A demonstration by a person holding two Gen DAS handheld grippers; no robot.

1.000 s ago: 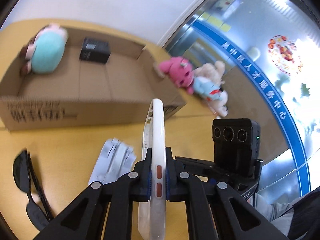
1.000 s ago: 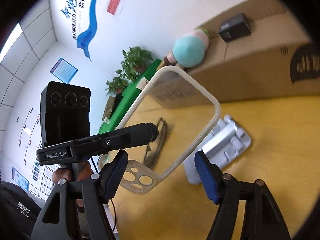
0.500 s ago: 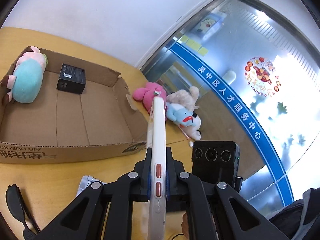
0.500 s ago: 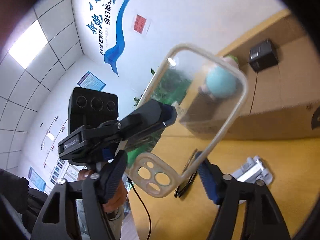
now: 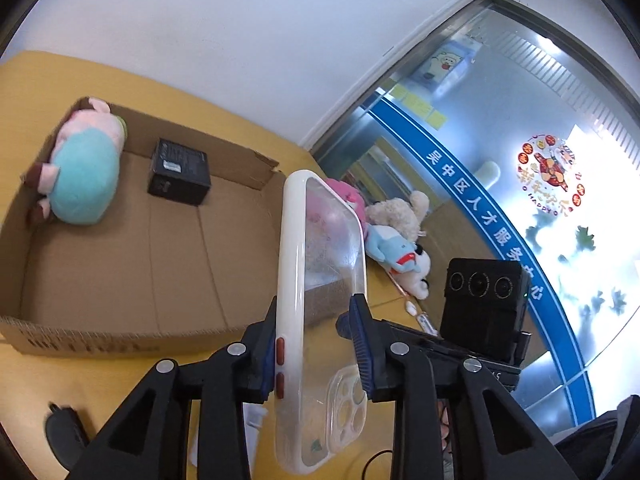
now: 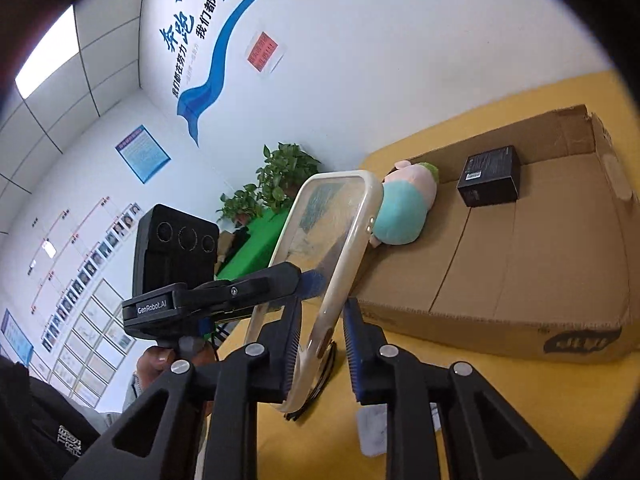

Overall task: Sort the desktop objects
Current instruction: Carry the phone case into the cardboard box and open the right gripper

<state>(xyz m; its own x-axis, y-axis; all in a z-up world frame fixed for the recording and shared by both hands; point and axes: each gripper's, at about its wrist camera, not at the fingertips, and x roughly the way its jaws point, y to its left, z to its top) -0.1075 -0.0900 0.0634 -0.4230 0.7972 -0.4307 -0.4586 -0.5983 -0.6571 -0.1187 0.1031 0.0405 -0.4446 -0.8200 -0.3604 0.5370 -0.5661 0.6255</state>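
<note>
1. The cardboard box (image 5: 120, 340) stands on the desk (image 5: 32, 392), ahead and to the left of the left hand-held gripper (image 5: 316, 340). Inside it lie a teal-and-pink plush (image 5: 84, 184) and a small black box (image 5: 180, 172).
2. The phone case (image 5: 320, 280) is off the desk, between both sets of jaws. Its long axis runs forward along the fingers, with the camera cut-out towards the person.
3. The left jaws have just been opening. They stand partly spread, and both pads seem to meet the case's rims.
4. The right hand-held gripper (image 6: 322, 340) has just been closing around the case. A thin gap seems to remain at one pad, so its grip looks unfinished.
5. From the right hand-held gripper the box lies ahead and to the right. Both hands look about equally near it.
6. Loose plush toys (image 5: 392, 236) lie on the desk to the right of the box.
7. Writing:
   - The left hand-held gripper's body reads "GenRobot.AI" (image 6: 154, 307).
   - The blue band (image 5: 492, 228) reads "吴中区人才服务中心".
   - The box's print is blurred.
</note>
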